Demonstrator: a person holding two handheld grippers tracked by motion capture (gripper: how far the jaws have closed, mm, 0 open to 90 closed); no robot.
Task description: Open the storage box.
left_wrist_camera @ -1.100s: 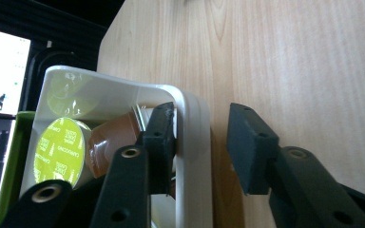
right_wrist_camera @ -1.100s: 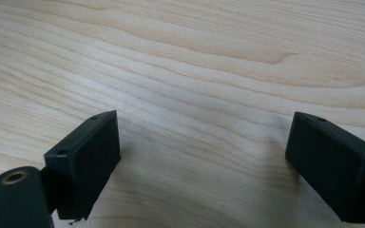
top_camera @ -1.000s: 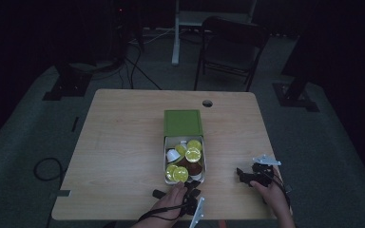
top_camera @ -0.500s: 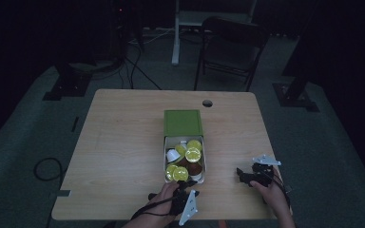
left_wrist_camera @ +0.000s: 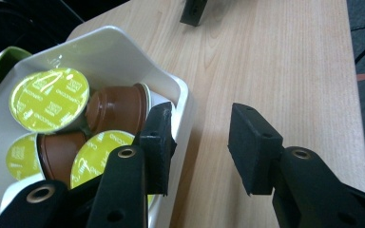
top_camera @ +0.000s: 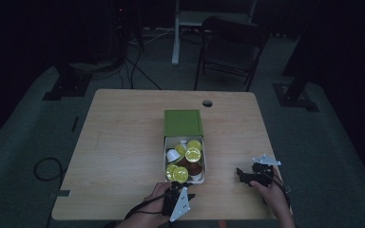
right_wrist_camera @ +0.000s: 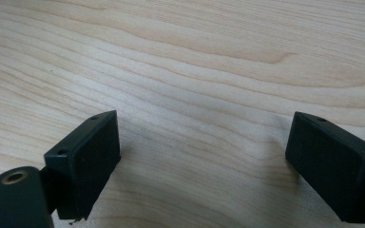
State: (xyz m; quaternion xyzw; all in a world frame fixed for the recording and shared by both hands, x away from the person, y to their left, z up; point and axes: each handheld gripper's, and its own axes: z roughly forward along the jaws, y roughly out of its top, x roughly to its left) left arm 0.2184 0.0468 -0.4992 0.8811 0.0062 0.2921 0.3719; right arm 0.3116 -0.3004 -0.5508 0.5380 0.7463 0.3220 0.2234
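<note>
We hold our left gripper (left_wrist_camera: 197,145) at the near corner of the white tray (top_camera: 204,166), its jaws parted with nothing between them: one pad hangs over the tray's rim beside the coffee capsules (left_wrist_camera: 50,99), the other over bare wood. The tray sits mid-table, pulled out toward us from its green box (top_camera: 183,122), and holds yellow-lidded and brown capsules lying against one another. Our right gripper (right_wrist_camera: 204,166) rests low over the wooden table (top_camera: 119,142), well apart to the tray's right, its jaws spread wide and empty, nothing but wood grain between them.
</note>
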